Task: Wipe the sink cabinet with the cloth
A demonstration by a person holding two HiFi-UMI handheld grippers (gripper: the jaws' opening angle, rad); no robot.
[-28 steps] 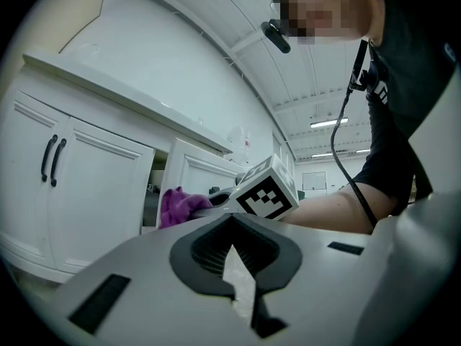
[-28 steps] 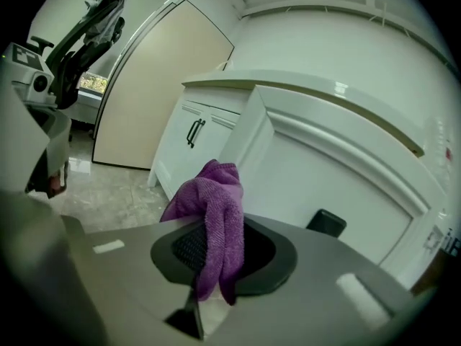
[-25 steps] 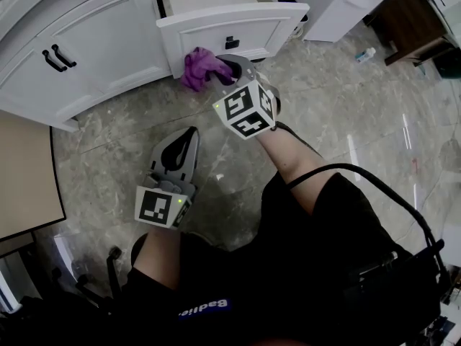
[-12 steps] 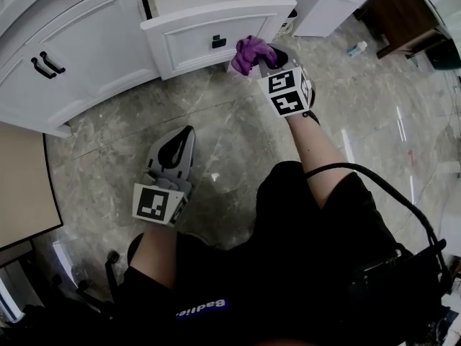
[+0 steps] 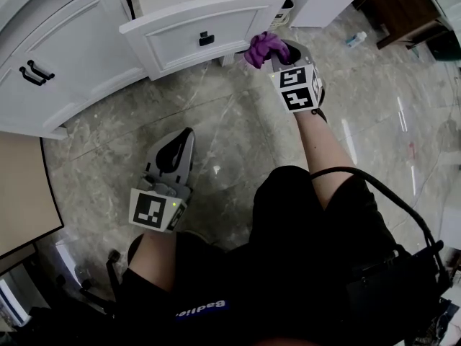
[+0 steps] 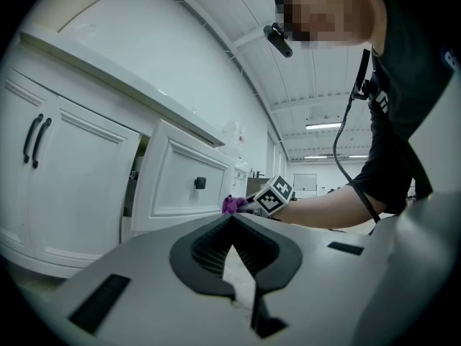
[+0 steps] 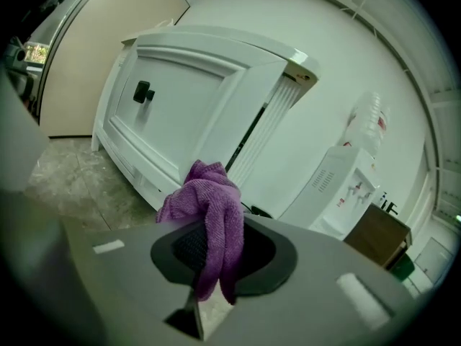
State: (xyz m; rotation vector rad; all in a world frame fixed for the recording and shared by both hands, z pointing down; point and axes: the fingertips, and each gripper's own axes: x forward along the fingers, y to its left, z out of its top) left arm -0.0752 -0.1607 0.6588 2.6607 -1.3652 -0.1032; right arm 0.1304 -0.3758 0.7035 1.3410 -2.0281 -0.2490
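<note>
The white sink cabinet (image 5: 79, 42) fills the upper left of the head view, with one drawer (image 5: 202, 38) pulled open. My right gripper (image 5: 272, 55) is shut on a purple cloth (image 5: 263, 47) and holds it against the right end of the drawer front. In the right gripper view the cloth (image 7: 210, 211) hangs down between the jaws, just in front of the drawer's corner (image 7: 288, 71). My left gripper (image 5: 183, 137) hangs shut and empty over the marble floor, apart from the cabinet. From the left gripper view the cloth (image 6: 232, 205) shows small beside the drawer front (image 6: 189, 186).
Two cabinet doors with black handles (image 5: 32, 72) stand left of the drawer. A white water dispenser (image 7: 337, 187) and a brown cabinet (image 5: 402, 9) stand to the right. A small bottle (image 5: 355, 40) lies on the floor. A beige panel (image 5: 21, 186) sits at the left edge.
My right gripper has carried the cloth rightwards along the drawer front, from its left end to its right end. The left gripper has stayed where it was.
</note>
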